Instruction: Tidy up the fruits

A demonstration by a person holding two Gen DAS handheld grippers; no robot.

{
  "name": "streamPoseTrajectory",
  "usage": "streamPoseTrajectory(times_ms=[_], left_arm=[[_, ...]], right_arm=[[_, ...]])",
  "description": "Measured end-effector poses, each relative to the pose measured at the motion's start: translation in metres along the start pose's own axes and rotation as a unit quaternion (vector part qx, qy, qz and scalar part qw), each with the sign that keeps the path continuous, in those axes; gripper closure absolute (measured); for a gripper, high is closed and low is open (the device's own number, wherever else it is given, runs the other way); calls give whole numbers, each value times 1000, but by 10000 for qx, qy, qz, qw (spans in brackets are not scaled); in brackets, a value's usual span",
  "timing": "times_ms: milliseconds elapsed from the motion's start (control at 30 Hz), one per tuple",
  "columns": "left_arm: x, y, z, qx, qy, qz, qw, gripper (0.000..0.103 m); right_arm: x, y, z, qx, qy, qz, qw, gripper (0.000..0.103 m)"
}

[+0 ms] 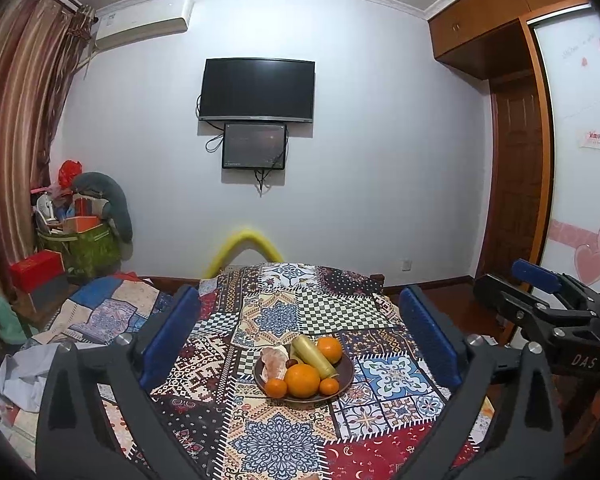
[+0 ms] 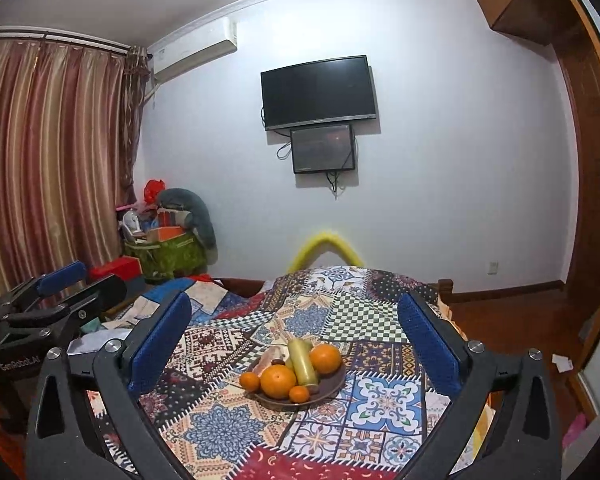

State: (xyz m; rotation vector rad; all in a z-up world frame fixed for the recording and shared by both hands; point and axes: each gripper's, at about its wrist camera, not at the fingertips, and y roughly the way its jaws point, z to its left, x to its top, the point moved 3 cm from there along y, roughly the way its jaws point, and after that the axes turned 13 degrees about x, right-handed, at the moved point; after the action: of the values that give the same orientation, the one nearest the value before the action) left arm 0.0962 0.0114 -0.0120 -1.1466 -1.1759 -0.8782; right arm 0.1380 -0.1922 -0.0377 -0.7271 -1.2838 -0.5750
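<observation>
Both grippers, left gripper (image 1: 300, 336) and right gripper (image 2: 294, 340), hold their fingers wide and empty above the patchwork-covered desk (image 1: 284, 436), where the brown plate (image 1: 346, 376) carries firm, roll-prone oranges (image 1: 302, 380), best pinched across their middles.

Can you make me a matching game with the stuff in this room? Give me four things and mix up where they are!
Things:
1. big orange
2. TV
3. striped curtain
4. air conditioner

Places:
A. on the wall, just above a smaller screen
B. high on the wall, near the ceiling
C. at the front of the brown plate, on the patterned tablecloth
D. hanging on the left side of the room

Pairs: 1-C, 2-A, 3-D, 4-B
</observation>
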Motion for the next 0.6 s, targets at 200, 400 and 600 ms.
streamPoseTrajectory(times_ms=[200, 400, 600], left_arm=[[0, 1, -1, -44, -10, 28, 10000, 2], [1, 0, 0, -77, -17, 35, 10000, 1], [2, -1, 0, -99, -17, 24, 9999, 1]], right_arm=[[1, -1, 0, -17, 21, 11, 10000, 0], [3, -2, 0, -30, 31, 8, 10000, 0], [4, -2, 0, -32, 42, 9, 10000, 0]])
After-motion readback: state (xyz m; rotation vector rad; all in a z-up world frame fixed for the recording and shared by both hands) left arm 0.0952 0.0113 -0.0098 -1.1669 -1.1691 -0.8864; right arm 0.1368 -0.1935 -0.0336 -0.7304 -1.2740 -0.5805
